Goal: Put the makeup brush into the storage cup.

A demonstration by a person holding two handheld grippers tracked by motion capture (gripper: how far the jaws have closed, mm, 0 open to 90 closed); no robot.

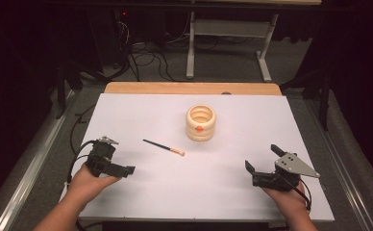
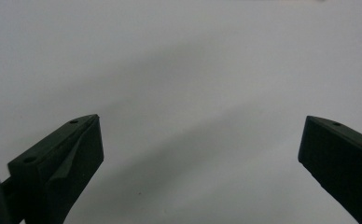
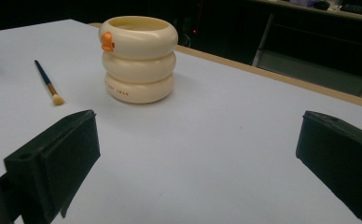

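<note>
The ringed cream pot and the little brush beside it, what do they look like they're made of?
The pot looks like glazed ceramic or smooth plastic: soft sheen on three stacked cream rings, with an orange duck-like knob; I can't tell which. The brush has a dark, thin handle, probably painted wood or plastic, a brownish collar and a pale soft bristle tuft.

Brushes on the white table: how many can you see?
1. The brush lies flat on the table, left of the cream ringed cup and apart from it. The cup's inside is partly hidden, so more could be inside.
</note>
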